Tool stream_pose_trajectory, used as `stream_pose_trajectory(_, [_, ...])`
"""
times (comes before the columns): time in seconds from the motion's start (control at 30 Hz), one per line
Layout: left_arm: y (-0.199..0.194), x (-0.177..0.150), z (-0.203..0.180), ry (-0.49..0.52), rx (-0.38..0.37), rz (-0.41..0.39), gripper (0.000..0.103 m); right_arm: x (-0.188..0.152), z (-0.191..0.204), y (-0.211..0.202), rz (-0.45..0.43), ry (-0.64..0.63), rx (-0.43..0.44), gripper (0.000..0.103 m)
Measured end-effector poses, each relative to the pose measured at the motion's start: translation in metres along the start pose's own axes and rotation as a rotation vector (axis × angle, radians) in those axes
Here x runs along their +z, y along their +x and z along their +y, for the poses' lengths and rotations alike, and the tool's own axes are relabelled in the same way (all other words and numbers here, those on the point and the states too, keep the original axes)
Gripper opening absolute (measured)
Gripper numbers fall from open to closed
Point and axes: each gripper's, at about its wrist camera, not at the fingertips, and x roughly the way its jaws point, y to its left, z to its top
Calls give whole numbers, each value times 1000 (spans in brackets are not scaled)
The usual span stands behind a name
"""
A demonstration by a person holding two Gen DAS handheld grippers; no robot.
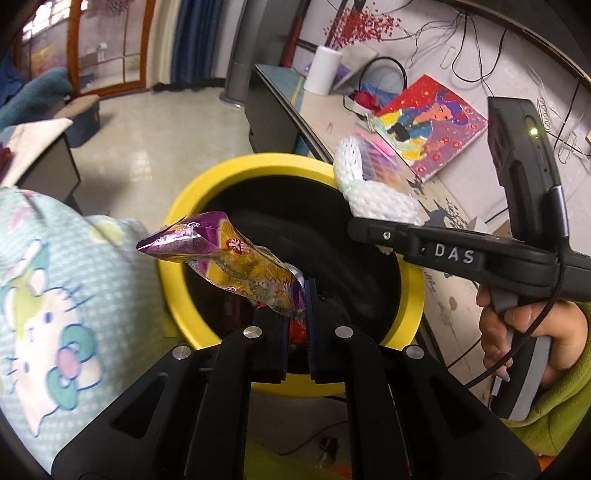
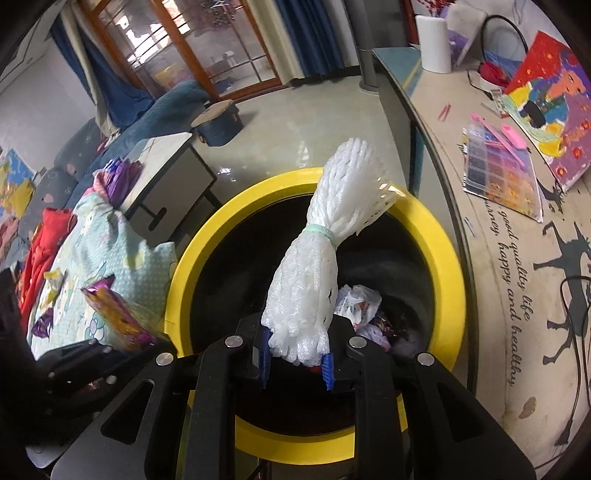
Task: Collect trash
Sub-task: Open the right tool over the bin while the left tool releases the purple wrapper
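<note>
White foam netting [image 2: 317, 273] is pinched in the right hand-held gripper [image 2: 295, 363], foil wrapper [image 1: 229, 262] in the left hand-held gripper [image 1: 297, 332], over the yellow bin [image 2: 436, 236].

A pale, glossy tiled floor [image 2: 295, 122] reflected daylight from a wood-framed glass door [image 2: 177, 48], which was flanked by blue curtains [image 2: 310, 33]. A blue sofa [image 2: 122, 129] stood near a small round stool [image 2: 218, 122] and a white-topped side table [image 2: 166, 173]. A long curved desk [image 2: 491, 280] carried printed lettering along its edge. Loose cables hung on the white wall [image 1: 461, 40].
</note>
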Motion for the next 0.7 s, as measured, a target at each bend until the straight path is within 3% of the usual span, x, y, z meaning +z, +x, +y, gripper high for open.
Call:
stream_pose_trajectory(0.2, [14, 1, -6, 15, -30, 37, 5, 3, -11, -2, -13, 35, -3, 32])
stream_pose_trajectory(0.27, [16, -1, -6, 15, -24, 44, 9, 3, -14, -4, -24, 50, -2, 35])
stream_pose_trajectory(0.33, [18, -3, -6, 10, -30, 52, 25, 4, -15, -5, -33, 59, -4, 37])
stream_pose_trajectory(0.47, [19, -3, -7, 14, -17, 54, 35, 6, -17, -10, -55, 73, -3, 39])
stream_pose_trajectory(0.53, [16, -4, -7, 6, -19, 49, 49, 7, -16, -11, -64, 71, -4, 40])
stream_pose_trajectory(0.7, [-2, -4, -3, -11, 19, -7, 65, 9, -8, -19, -99, 50, 7, 41])
